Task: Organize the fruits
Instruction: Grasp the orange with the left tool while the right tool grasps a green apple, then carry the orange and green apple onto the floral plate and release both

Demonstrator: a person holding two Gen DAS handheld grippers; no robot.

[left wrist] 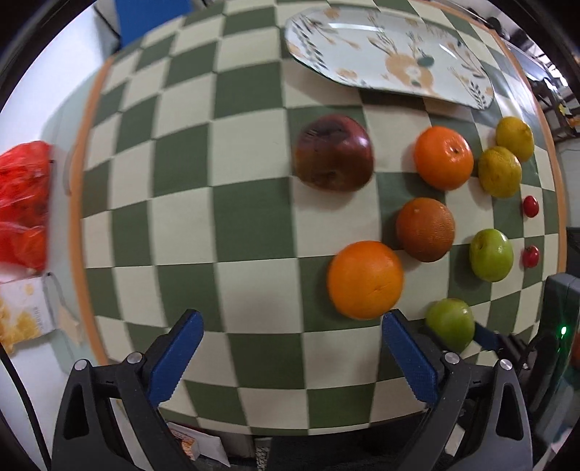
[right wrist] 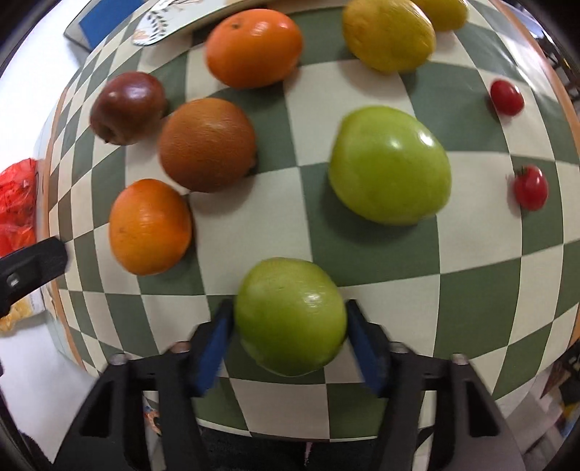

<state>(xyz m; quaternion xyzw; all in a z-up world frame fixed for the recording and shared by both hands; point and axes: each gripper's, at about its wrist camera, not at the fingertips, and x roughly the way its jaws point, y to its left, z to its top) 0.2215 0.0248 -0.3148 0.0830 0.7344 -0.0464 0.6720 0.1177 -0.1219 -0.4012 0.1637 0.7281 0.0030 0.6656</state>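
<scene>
**Right claw brackets the near green apple while the platter waits far off**

Evidently the nearest round green apple (right wrist: 290, 317) is the fruit in hand: it sits at the near edge of the green-and-cream checked worktop (right wrist: 471, 282), with the right claw (right wrist: 290, 337) straddling it, one blue pad (right wrist: 214, 347) at each flank. The pads look to be touching or just shy of the skin; motion blur makes it unclear whether they are clamped yet, so I cannot tell whether the grip is made. The wide apple calls for that centred, level approach, so it will not squirt out sideways.

Just beyond it lies a second green apple (right wrist: 389, 165), with two small red cherry tomatoes (right wrist: 531, 188) off to the right. To the left are a bright orange (right wrist: 150, 226), a brownish rough-skinned orange (right wrist: 208, 145) and a dark red apple (right wrist: 127, 107); farther still, another orange (right wrist: 253, 47) and two yellow citrus fruits (right wrist: 388, 34).

The left claw (left wrist: 291, 357) hangs with its jaws spread wide and nothing between them, above bare worktop near the bright orange, probably waiting its turn. At the far side sits an oblong floral-patterned platter (left wrist: 362, 47), holding nothing, the likely destination for the fruit.
</scene>
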